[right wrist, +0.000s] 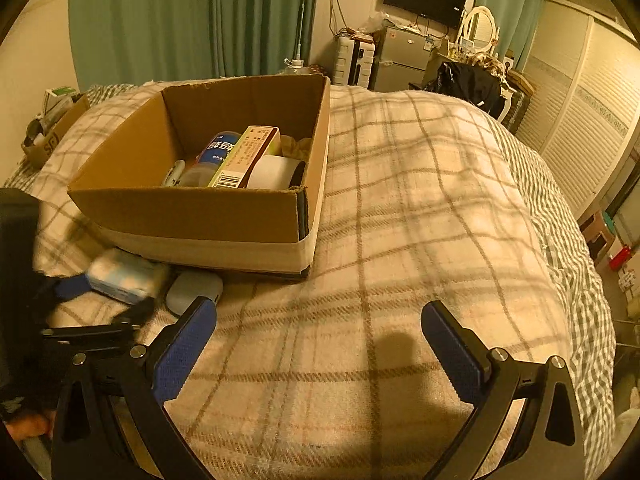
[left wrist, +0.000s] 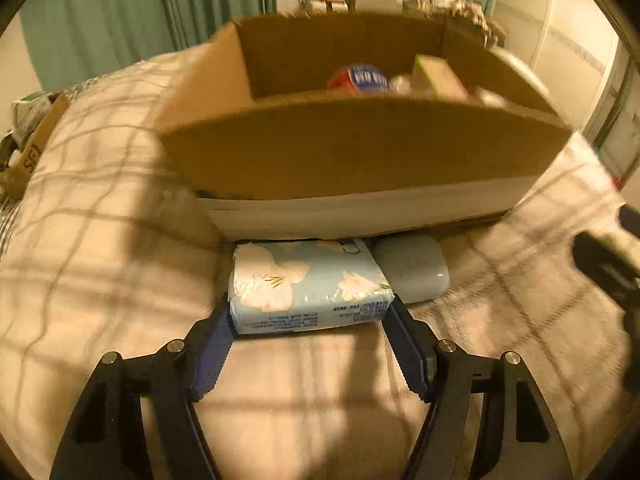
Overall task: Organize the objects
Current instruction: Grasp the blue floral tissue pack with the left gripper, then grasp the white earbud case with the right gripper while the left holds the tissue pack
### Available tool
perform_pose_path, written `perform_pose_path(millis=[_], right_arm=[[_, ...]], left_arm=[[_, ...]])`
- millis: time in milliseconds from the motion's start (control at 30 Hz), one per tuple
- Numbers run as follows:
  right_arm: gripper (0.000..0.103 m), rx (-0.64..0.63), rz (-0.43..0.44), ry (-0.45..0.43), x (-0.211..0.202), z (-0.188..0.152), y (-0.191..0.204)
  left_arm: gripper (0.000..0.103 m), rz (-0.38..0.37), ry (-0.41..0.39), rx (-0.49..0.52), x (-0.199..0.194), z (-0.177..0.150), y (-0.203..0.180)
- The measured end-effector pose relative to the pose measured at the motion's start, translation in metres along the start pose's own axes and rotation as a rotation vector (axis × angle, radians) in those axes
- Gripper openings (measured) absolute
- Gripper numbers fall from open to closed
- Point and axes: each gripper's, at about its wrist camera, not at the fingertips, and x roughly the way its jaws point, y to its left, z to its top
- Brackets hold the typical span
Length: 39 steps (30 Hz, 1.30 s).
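Tissue pack (left wrist: 308,286), floral-printed and soft, lying on the plaid blanket (right wrist: 420,208) right against the near wall of the cardboard box (right wrist: 192,216), with a pale grey case (left wrist: 412,272) touching its right side. Clamped at its near corners between the blue pads of the left gripper (left wrist: 310,322), though with only the front edge caught, not the body. Likely weak point: a shallow pinch on slippery film wrapping, prone to slipping out or rotating once lifted. Soft contents also apt to compress, loosening the hold midway. Another hazard: the box wall standing tall directly ahead, so a low carry liable to knock the rim and shove the whole box across the yielding bedding. Possibly tucked slightly under the box's bottom edge at the far end, hard to tell through the motion blur, which would drag the box or snag on the way up. Grey case at risk of being nudged aside or pulled along. Box interior already crowded with a blue bottle (right wrist: 219,148), a printed carton (right wrist: 248,156) and a white roll (right wrist: 276,172), leaving limited room for a clean drop. Right gripper (right wrist: 319,350) hovering spread wide over bare blanket, holding nothing, well clear of the box.
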Motion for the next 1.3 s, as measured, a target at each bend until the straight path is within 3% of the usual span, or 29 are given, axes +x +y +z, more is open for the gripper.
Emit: perform_pose_path(millis=[100, 133, 367, 467, 733, 900, 967, 1000, 1167, 1300], right_arm=[[0.103, -0.024, -0.010, -0.007, -0.005, 0.001, 0.007], [0.103, -0.031, -0.014, -0.005, -0.005, 0.002, 0.010], [0.103, -0.049, 0.072, 0.084, 0.018, 0.013, 0.054], [0.102, -0.045, 0.084, 0.144, 0.041, 0.013, 0.071], [0.095, -0.063, 0.074, 0.205, 0.077, 0.010, 0.097], [0.081, -0.022, 0.092, 0.249, 0.095, 0.006, 0.096], [0.068, -0.037, 0.105, 0.260, 0.098, 0.006, 0.099], [0.054, -0.048, 0.110, 0.255, 0.097, 0.005, 0.101], [0.052, -0.088, 0.126, 0.223, 0.074, -0.005, 0.102], [0.052, -0.021, 0.221, 0.220, 0.041, -0.019, 0.086]], left_arm=[[0.074, -0.087, -0.034, -0.059, -0.030, -0.006, 0.023], [0.074, -0.085, -0.054, -0.075, -0.039, -0.007, 0.031], [0.074, 0.028, -0.132, -0.051, -0.064, 0.004, 0.057], [0.074, 0.047, -0.121, -0.053, -0.056, 0.005, 0.067], [0.074, -0.020, -0.066, -0.134, -0.034, 0.008, 0.089], [0.074, -0.023, -0.065, -0.131, -0.034, 0.006, 0.087], [0.074, -0.021, -0.063, -0.124, -0.034, 0.005, 0.084], [0.074, -0.017, -0.065, -0.122, -0.036, 0.004, 0.082], [0.074, -0.006, -0.074, -0.083, -0.050, -0.010, 0.067], [0.074, -0.017, -0.100, -0.069, -0.066, -0.025, 0.060]])
